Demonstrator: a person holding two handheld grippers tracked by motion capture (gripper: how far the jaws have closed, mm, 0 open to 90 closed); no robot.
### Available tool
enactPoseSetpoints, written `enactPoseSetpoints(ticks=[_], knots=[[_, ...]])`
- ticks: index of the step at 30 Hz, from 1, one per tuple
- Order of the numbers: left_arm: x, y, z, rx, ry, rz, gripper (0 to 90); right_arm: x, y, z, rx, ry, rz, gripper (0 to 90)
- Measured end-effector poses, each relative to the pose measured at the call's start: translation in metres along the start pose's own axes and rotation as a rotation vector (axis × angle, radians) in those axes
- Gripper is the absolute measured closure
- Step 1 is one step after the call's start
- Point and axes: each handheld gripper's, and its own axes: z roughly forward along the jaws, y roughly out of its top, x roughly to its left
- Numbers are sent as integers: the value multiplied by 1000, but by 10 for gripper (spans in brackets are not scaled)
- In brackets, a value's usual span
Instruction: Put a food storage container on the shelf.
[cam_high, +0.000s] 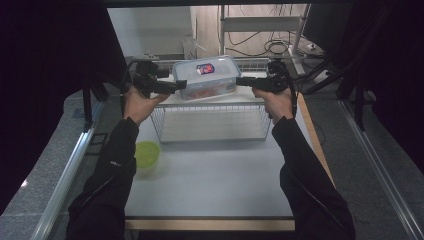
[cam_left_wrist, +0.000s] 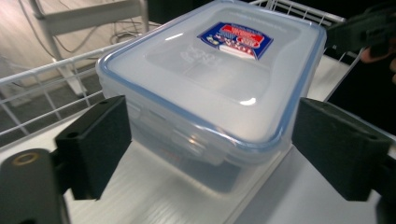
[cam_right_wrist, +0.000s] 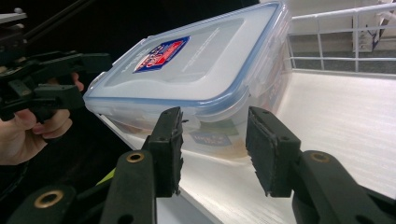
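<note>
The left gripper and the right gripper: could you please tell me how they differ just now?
The left gripper has its fingers spread wide, flanking one end of the clear lidded container; the right gripper holds its fingers closer together at the opposite end's clip. In the high view, the left comes in from the left, the right from the right. Neither plainly presses on the container.

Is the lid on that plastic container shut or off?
Shut: the blue-rimmed lid sits flat on the container; a side clip lies folded down.

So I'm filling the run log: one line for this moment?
clip-lid food container on wire rack | left gripper open astride one end | right gripper open at other
</note>
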Motion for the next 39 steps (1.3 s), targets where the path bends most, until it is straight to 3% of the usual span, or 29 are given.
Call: enactPoseSetpoints(ticks=[3, 5, 6, 8, 11, 13, 16, 20, 29, 39], knots=[[-7, -6, -7, -11, 17, 12, 197, 1, -1, -1, -1, -4, -12, 583], [-12, -10, -12, -30, 14, 8, 328, 3, -3, -3, 3, -13, -31, 614], [-16, -13, -16, -37, 10, 15, 328, 4, -4, -3, 3, -17, -41, 639], [-22, -21, -21, -40, 26, 25, 420, 7, -7, -5, 8, -26, -68, 694], [-27, -30, -23, -45, 5, 22, 600, 10, -10, -5, 16, -35, -104, 769], [-28, -34, -22, -37, -31, 20, 720, 13, -13, -4, 29, -40, -122, 804], [-30, -38, -14, -9, -50, 27, 817, 16, -17, 2, 51, -49, -151, 837], [-26, -36, -2, 5, -30, 12, 863, 18, -21, 12, 65, -60, -174, 863], [-16, -30, 11, 21, -9, -17, 863, 21, -23, 23, 71, -101, -198, 896], [-16, -26, 21, 37, -20, -7, 872, 23, -23, 24, 64, -140, -215, 898]])
